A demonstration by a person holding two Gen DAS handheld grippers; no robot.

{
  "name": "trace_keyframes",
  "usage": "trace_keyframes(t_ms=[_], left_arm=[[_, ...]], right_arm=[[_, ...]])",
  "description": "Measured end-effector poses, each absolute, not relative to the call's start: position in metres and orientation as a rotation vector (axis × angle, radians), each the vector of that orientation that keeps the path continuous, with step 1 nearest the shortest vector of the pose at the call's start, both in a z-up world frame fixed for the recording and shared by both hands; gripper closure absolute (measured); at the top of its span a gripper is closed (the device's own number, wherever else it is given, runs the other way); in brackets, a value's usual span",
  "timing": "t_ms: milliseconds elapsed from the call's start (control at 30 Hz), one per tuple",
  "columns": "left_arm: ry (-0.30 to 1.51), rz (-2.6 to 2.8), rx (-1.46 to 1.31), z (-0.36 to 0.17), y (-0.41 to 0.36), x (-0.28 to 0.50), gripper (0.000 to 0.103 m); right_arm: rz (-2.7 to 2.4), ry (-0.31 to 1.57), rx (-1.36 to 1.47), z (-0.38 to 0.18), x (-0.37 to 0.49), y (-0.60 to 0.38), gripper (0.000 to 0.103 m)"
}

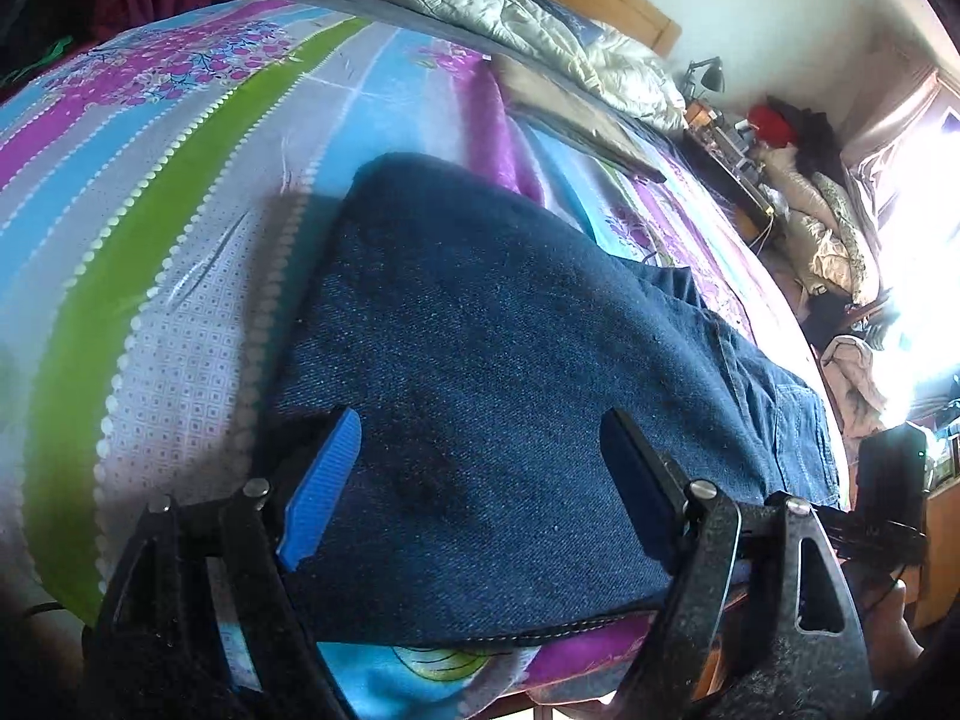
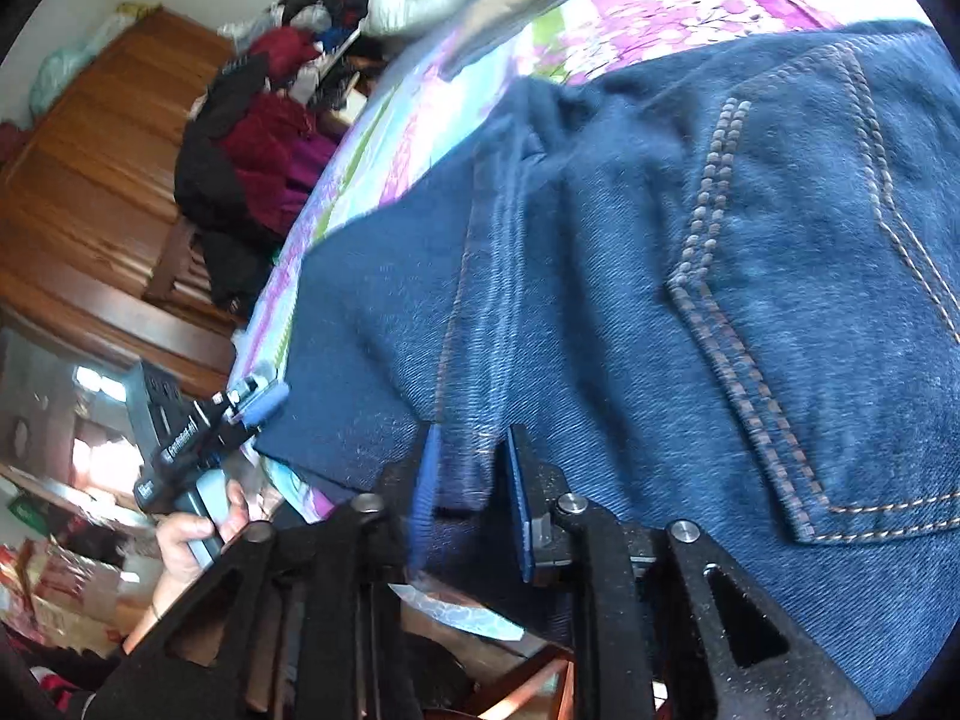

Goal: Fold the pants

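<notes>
Two grippers work at the dark denim pants (image 1: 480, 372), which lie flat on the striped floral bed (image 1: 180, 192). The left gripper (image 1: 480, 480) hovers over the pants with jaws spread wide; the right gripper (image 2: 468, 480) pinches the pants' stitched seam near the back pocket (image 2: 828, 312).

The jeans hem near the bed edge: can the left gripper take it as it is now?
Probably yes. The left gripper is open over the jeans, and the hem lies bare between its fingers.
</notes>
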State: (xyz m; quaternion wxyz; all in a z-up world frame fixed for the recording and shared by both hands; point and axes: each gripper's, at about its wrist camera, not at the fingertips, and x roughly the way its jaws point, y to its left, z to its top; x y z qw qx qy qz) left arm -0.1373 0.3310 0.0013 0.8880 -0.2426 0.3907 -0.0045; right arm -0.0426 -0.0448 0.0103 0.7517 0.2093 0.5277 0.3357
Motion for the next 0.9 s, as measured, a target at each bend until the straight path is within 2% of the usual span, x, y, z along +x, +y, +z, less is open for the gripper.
trace_keyframes(t_ms=[33,67,200,300,400,433,533,567,667,767,900], left_arm=[[0.820,-0.007,-0.490,0.004,0.330,-0.137,0.021],[0.823,-0.009,-0.475,0.007,0.328,-0.138,0.021],[0.785,-0.039,-0.472,0.016,0.329,-0.145,0.020],[0.788,-0.032,-0.491,0.010,0.331,-0.142,0.020],[0.788,-0.014,-0.554,-0.003,0.336,-0.142,0.021],[0.778,-0.013,-0.561,-0.003,0.337,-0.142,0.020],[0.792,-0.001,-0.532,-0.004,0.333,-0.139,0.020],[0.799,0.000,-0.513,-0.004,0.332,-0.137,0.020],[0.800,-0.015,-0.478,-0.006,0.329,-0.136,0.020],[0.771,-0.030,-0.471,-0.009,0.331,-0.139,0.020],[0.783,-0.048,-0.425,-0.008,0.332,-0.145,0.020]], right_arm=[[0.677,1.110,0.423,0.017,-0.043,-0.047,0.063],[0.622,1.055,0.362,0.028,-0.045,-0.050,0.062],[0.673,0.934,0.222,0.066,-0.037,-0.029,0.062],[0.760,0.915,0.124,0.076,-0.018,0.016,0.062],[0.877,0.996,0.078,0.064,0.001,0.072,0.073],[0.907,1.028,0.051,0.060,0.004,0.088,0.080],[0.769,0.990,-0.159,0.038,0.032,0.110,0.092],[0.674,1.004,-0.192,0.025,0.049,0.100,0.103],[0.655,1.053,-0.019,0.012,0.082,0.058,0.103],[0.619,0.999,-0.135,0.025,0.073,0.064,0.103],[0.608,1.018,-0.040,0.031,0.075,0.041,0.103]])
